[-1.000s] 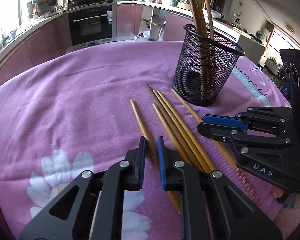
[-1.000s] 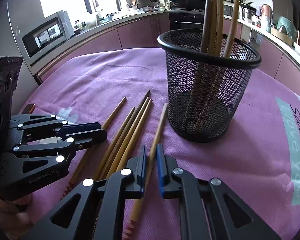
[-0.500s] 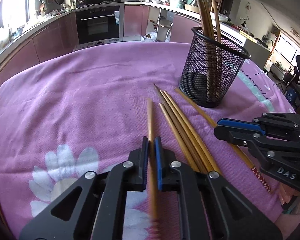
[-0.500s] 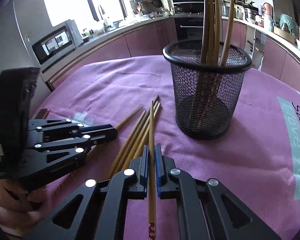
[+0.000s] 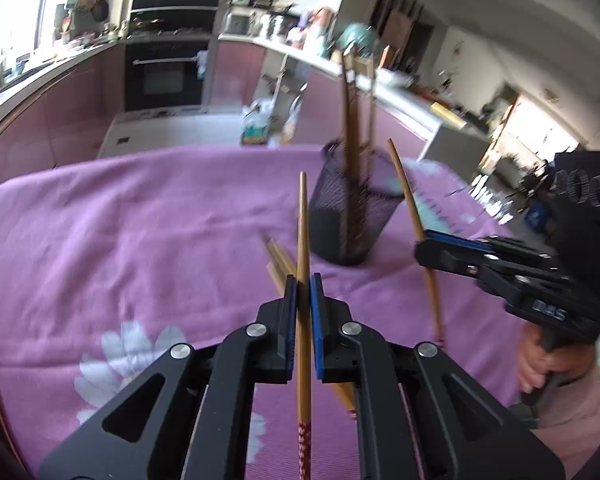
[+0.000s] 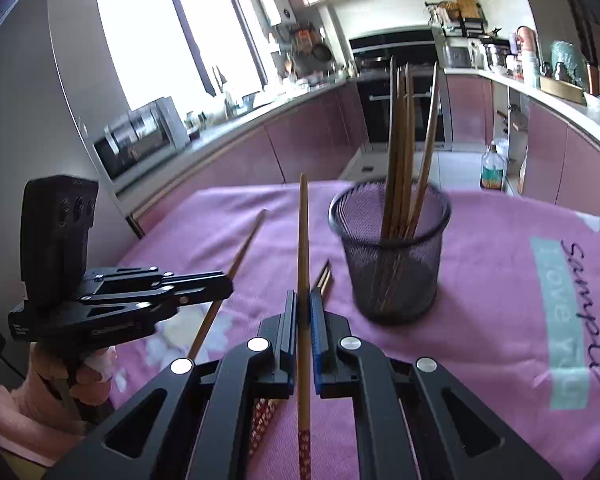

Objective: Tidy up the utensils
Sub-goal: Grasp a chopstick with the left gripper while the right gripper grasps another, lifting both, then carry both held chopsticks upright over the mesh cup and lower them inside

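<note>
Your left gripper (image 5: 304, 292) is clamped on one slim bamboo chopstick (image 5: 302, 224), centre frame, clear of the purple cloth on the desk (image 5: 139, 220); your right gripper (image 6: 304, 308) pinches a second bamboo chopstick (image 6: 302, 232) likewise, mid-shaft; the black wire-mesh cup (image 6: 392, 264), right of centre, already has several; loose chopsticks (image 5: 277, 258) lie just behind the left gripper; they look light, stiff & slick, so prob. pivot in a pinch; grip near mid-length w/ tip above the rim.

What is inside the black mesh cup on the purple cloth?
Inside the black mesh cup stand several bamboo chopsticks, leaning, with their tops well above the rim. The mesh lets their lower parts show dimly. Whether anything else lies at the bottom cannot be seen.
</note>
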`<state>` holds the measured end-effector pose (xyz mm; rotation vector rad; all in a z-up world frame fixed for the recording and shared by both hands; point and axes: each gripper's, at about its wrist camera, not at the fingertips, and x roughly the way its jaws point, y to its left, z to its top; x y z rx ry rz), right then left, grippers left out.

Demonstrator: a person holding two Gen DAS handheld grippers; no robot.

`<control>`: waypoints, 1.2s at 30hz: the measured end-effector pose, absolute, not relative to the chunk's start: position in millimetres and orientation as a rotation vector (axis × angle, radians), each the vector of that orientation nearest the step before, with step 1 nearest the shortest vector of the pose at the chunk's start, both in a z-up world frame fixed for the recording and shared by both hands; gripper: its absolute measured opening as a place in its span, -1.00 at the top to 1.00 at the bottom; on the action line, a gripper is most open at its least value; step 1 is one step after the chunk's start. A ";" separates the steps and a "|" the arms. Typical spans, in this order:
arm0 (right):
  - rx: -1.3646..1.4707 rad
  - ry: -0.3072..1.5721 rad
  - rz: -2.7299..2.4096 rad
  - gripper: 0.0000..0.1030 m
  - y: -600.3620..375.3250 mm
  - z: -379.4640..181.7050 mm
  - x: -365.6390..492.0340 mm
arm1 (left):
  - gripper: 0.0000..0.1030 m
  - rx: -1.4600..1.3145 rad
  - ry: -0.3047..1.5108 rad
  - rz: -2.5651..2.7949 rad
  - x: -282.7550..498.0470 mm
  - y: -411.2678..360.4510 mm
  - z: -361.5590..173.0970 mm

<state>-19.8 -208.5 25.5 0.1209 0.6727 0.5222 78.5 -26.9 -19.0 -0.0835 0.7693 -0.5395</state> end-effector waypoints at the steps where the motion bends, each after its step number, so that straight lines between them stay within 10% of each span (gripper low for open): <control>1: 0.125 0.660 0.520 0.90 -211.5 29.7 -20.1 | 0.86 -0.103 0.751 -0.567 76.7 -24.7 -10.1; 36: 0.139 0.358 0.435 0.90 -259.3 132.6 20.4 | 0.86 -0.156 0.384 -0.599 120.6 -66.2 139.6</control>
